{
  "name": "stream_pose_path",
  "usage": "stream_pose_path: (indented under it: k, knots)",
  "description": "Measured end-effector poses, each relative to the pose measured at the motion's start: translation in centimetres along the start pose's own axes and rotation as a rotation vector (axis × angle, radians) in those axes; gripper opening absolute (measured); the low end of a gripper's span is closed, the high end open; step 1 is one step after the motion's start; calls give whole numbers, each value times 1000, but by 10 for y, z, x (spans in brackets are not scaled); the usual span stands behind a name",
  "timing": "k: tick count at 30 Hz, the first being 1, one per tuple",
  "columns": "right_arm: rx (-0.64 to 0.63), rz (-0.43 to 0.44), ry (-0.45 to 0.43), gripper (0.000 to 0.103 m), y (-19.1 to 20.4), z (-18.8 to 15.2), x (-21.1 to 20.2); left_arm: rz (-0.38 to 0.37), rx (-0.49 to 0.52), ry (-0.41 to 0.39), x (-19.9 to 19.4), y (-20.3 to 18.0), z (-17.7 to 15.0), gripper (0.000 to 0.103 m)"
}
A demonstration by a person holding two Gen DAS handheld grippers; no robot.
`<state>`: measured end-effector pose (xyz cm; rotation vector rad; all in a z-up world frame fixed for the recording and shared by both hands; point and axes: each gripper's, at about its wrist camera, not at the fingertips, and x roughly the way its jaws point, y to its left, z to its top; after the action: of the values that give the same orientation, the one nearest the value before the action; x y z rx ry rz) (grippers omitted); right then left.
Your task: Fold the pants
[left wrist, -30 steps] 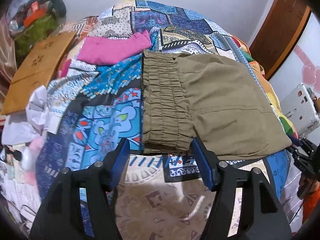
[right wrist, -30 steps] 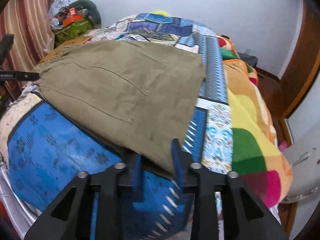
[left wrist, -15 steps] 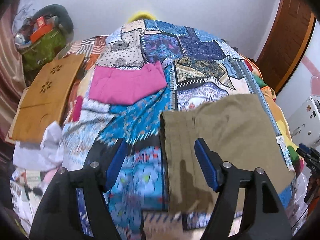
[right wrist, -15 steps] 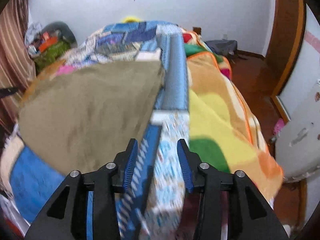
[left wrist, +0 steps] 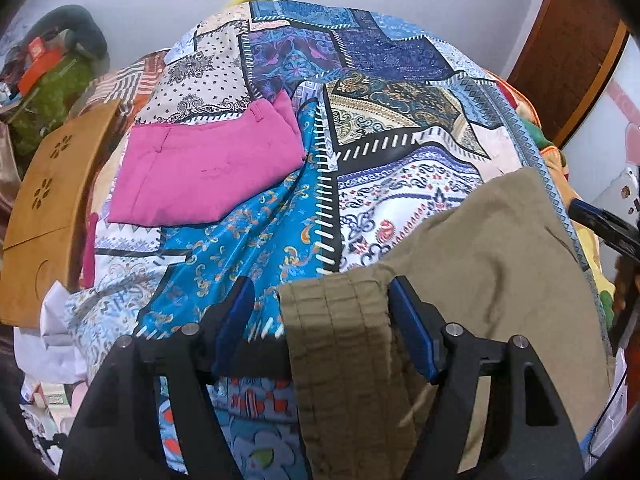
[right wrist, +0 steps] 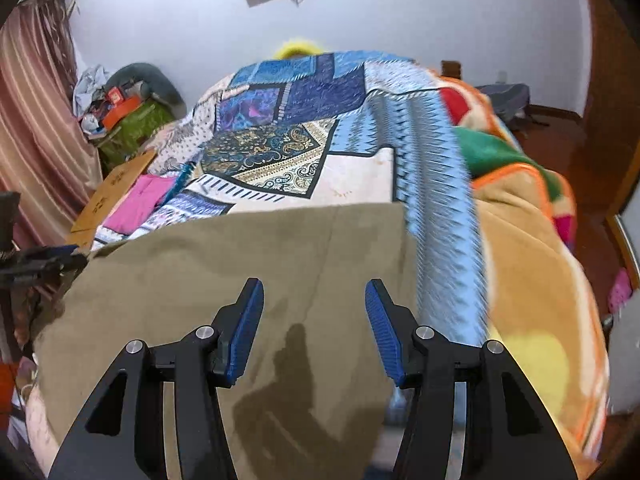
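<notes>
The folded olive pants (left wrist: 492, 264) lie on the near right part of the bed. Their gathered waistband (left wrist: 340, 340) runs down between my left gripper's fingers. My left gripper (left wrist: 320, 316) stands open over that waistband, and its left pad is clear of the cloth. In the right wrist view the olive pants (right wrist: 240, 264) fill the foreground. My right gripper (right wrist: 314, 320) hovers over them with its jaws opening; the cloth lies beneath them and they press on nothing. Each gripper shows at the edge of the other's view.
A folded pink garment (left wrist: 208, 176) lies farther back on the patchwork bed cover (left wrist: 380, 128). A wooden lap table (left wrist: 44, 208) leans at the bed's left side. An orange and yellow blanket (right wrist: 532, 280) hangs off the right side. Bags (right wrist: 128, 120) are piled in the back left corner.
Both grippers have moved forward over the pants, which now sit lower in both views. The right jaws have widened and left the pants' near corner. The left jaws stay wide.
</notes>
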<state>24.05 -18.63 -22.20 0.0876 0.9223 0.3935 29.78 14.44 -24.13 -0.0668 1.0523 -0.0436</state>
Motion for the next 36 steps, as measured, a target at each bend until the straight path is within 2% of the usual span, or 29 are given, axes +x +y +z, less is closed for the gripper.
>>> stream_pose_path:
  k: [3,7,10,15,19,23,25,26,29,32,33,36]
  knots:
    - [-27,-6,59,49,0,11,31,-7,1,3,5,3,2,67]
    - [-93,-91,166,49,-5,9,73,19,-9,-10,7,8,1,67]
    - [-82,-77,135,49,-14,7,74,12,-52,-5,10,13,1,67]
    - [-93,-170,154,49,-10,8,61,44,-74,-56,-19,6,5,59]
    - [-60,-62,118,52,9,11,27,-1,-9,-134,-57,-12,16,59]
    - [-72,68,83,54,44,11,2,-82,22,-141,-69,-35,23,59]
    - [-81,124,80,73,63,9,-2,-106,54,-118,-63,-50,21,59]
    - [-87,144,77,76,73,6,-4,-113,65,-104,-58,-56,20,59]
    - [-108,188,118,76,91,-4,6,-159,89,-25,-35,-75,11,59]
    - [-100,198,262,76,95,-25,31,-150,113,79,-5,-88,-6,59]
    - [-108,191,283,77,95,-31,33,-135,129,101,2,-91,-14,59]
    - [-216,145,264,77,102,-51,16,-112,170,57,-6,-97,-33,59]
